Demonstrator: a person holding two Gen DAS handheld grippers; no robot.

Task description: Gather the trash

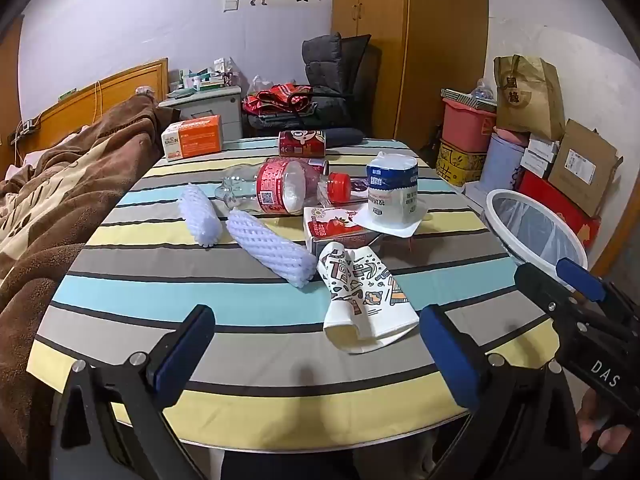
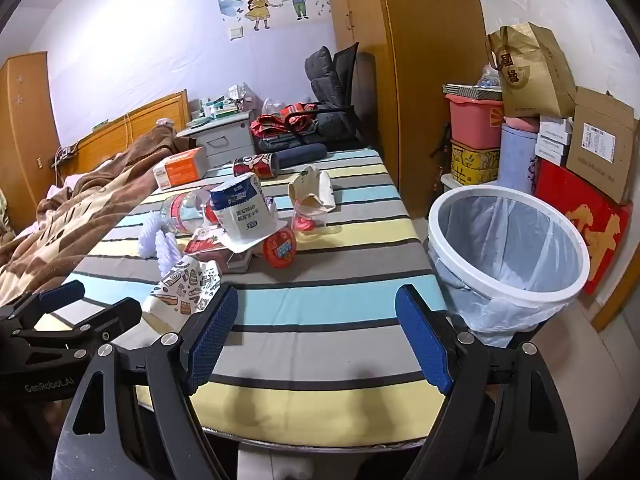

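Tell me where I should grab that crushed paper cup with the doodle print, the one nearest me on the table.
Take the crushed paper cup across its flattened middle, coming down from above with the open left tool, which is closest. It lies flat on the striped table, so its thin creased body should pinch easily; the open cream end looks floppy.

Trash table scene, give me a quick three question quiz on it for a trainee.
1. True or false: the plastic bottle stands upright.
2. Which holds trash right now: A left gripper, B right gripper, C neither?
3. Fill in: the bin stands beside the table's ___ edge, seen from the grippers.

Key: 1 false, it lies on its side. 2 C, both are open and empty. 3 right.
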